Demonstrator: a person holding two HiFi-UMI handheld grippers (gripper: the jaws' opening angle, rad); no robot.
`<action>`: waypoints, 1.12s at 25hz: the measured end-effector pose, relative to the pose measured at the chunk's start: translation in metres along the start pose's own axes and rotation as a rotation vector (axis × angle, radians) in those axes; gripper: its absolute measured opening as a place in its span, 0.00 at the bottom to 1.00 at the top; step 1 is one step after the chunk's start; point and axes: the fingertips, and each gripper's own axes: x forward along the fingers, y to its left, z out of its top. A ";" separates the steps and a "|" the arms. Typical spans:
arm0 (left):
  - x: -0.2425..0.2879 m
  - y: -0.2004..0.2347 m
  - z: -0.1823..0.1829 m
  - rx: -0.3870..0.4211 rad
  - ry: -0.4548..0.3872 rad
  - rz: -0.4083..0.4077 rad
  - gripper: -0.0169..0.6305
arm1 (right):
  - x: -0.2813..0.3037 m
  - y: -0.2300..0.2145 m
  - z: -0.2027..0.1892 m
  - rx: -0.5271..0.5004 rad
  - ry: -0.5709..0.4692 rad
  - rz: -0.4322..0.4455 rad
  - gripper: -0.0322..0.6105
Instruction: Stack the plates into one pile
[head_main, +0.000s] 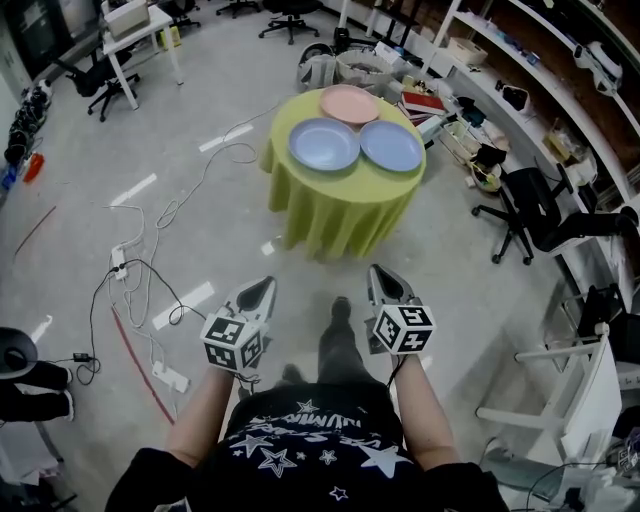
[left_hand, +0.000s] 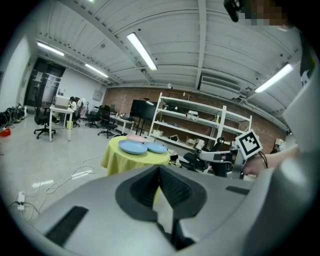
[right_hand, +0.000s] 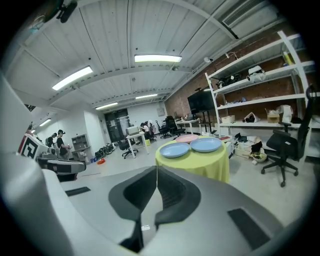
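A round table with a yellow-green cloth (head_main: 340, 205) stands a few steps ahead of me. On it lie three plates side by side: a blue one on the left (head_main: 323, 144), a blue one on the right (head_main: 391, 146) and a pink one behind them (head_main: 349, 104). My left gripper (head_main: 266, 286) and right gripper (head_main: 380, 272) are held close to my body, well short of the table. Both are shut with nothing between the jaws. The plates also show in the left gripper view (left_hand: 133, 146) and in the right gripper view (right_hand: 174, 149).
Cables and power strips (head_main: 140, 290) trail over the floor to my left. Office chairs (head_main: 530, 215) and shelving (head_main: 520, 60) line the right side. A white desk (head_main: 135, 35) stands at the far left. Boxes and clutter (head_main: 370, 65) sit behind the table.
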 end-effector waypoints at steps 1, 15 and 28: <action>0.003 0.002 -0.001 -0.003 0.003 0.003 0.05 | 0.004 -0.002 -0.001 0.002 0.003 0.002 0.07; 0.107 0.030 0.027 -0.017 0.032 0.051 0.06 | 0.100 -0.096 0.030 0.041 0.027 -0.004 0.07; 0.199 0.062 0.059 -0.064 0.060 0.132 0.06 | 0.195 -0.170 0.067 0.006 0.097 0.032 0.07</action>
